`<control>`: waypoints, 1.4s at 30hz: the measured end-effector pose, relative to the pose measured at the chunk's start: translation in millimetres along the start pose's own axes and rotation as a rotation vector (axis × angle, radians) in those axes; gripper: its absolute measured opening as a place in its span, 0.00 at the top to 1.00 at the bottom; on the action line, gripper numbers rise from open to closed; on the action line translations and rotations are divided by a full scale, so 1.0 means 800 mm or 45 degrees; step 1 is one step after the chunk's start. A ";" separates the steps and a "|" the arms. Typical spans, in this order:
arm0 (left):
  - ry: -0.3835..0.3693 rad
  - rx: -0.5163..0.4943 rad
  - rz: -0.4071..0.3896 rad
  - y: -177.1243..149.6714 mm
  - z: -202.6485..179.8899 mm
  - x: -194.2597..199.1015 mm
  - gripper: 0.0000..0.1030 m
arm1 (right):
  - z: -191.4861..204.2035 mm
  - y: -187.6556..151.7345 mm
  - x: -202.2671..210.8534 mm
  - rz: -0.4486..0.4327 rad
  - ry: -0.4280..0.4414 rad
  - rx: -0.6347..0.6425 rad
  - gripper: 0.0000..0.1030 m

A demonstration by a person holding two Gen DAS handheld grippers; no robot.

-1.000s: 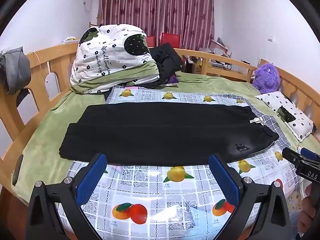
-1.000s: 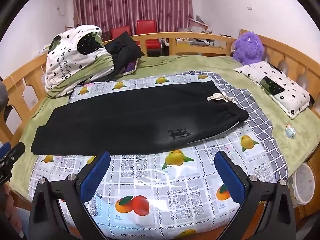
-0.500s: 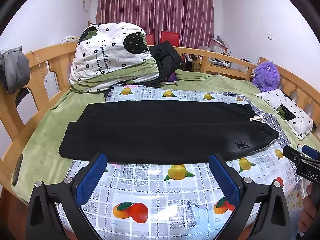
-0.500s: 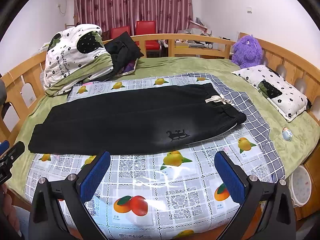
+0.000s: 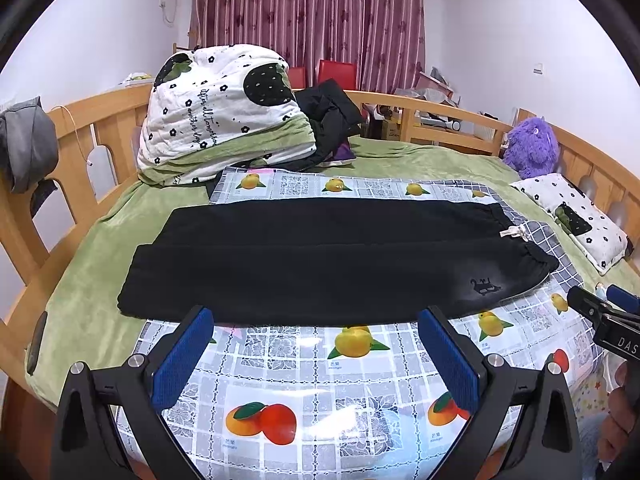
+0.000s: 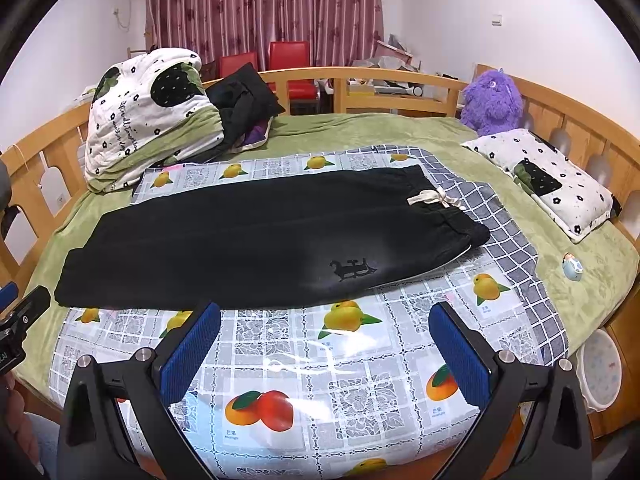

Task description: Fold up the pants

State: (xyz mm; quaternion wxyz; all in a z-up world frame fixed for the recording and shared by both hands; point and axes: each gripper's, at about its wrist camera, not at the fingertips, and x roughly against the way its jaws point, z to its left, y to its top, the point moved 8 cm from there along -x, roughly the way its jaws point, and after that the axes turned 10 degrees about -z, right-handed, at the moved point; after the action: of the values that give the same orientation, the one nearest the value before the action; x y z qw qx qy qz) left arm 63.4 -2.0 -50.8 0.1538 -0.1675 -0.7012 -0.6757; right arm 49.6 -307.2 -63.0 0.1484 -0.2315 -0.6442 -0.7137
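Little had changed: the flat black fleece pants (image 5: 320,264) stayed unfolded on the bed while both grippers' blue-padded fingers (image 5: 182,358) remained spread, empty.

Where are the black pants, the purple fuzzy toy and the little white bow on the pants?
black pants (image 6: 240,248), right wrist view, middle of the legs.
purple fuzzy toy (image 6: 493,101), right wrist view, its body.
white bow (image 6: 434,199), right wrist view, the drawstring knot.

Wooden bed (image 5: 100,120), maroon curtains (image 5: 308,12)
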 end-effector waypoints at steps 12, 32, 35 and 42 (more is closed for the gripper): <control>0.000 -0.008 -0.002 -0.003 -0.003 0.001 0.00 | 0.001 0.000 0.000 0.003 0.004 0.003 0.01; 0.001 -0.011 -0.001 -0.003 -0.004 0.001 0.00 | 0.005 0.000 0.002 -0.002 0.011 0.018 0.01; 0.002 -0.012 -0.001 -0.003 -0.004 0.001 0.00 | 0.005 0.000 0.002 -0.004 0.013 0.018 0.01; 0.003 -0.012 0.000 -0.003 -0.005 0.001 0.00 | 0.005 0.000 0.002 -0.004 0.012 0.017 0.01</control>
State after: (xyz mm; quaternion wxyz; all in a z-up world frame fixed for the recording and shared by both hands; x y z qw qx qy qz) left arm 61.4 -5.8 -52.2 0.1540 -0.1675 -0.6978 -0.6793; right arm 49.1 -303.0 -61.7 0.1519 -0.2260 -0.6485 -0.7109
